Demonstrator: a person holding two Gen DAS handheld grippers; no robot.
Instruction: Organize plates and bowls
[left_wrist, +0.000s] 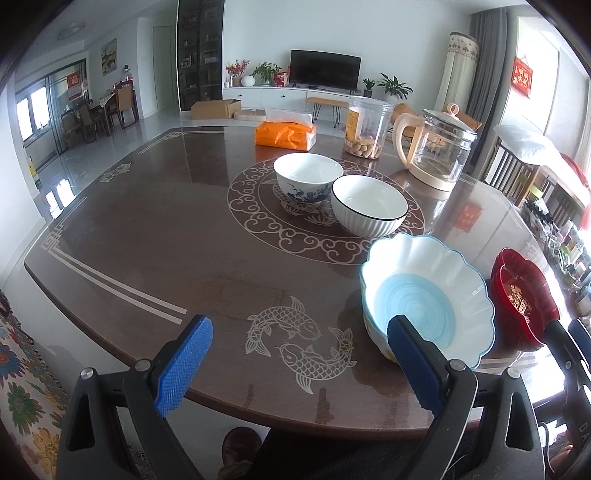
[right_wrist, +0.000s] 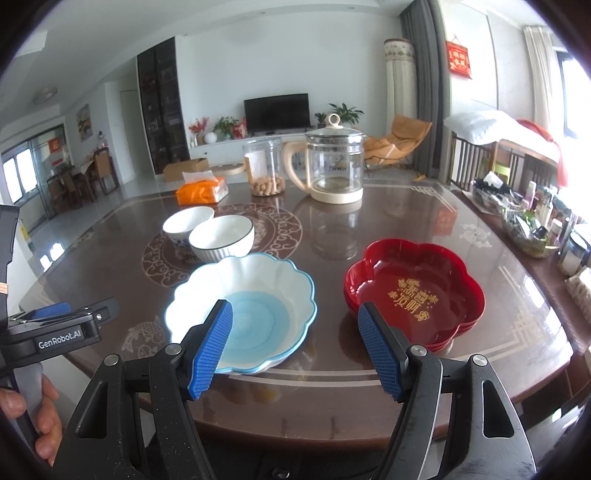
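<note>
The left gripper (left_wrist: 299, 360) and the right gripper (right_wrist: 295, 347) both have their fingers wide apart and hold nothing. The scalloped blue plate (right_wrist: 242, 308) sits at the near table (left_wrist: 147, 240) edge, just past the fingers. It is white with a blue middle. The red flower-shaped dish (right_wrist: 415, 291) lies to its right. Two white bowls (left_wrist: 338, 197) touch each other behind the blue plate. A glass kettle (right_wrist: 334, 168) stands farther back.
</note>
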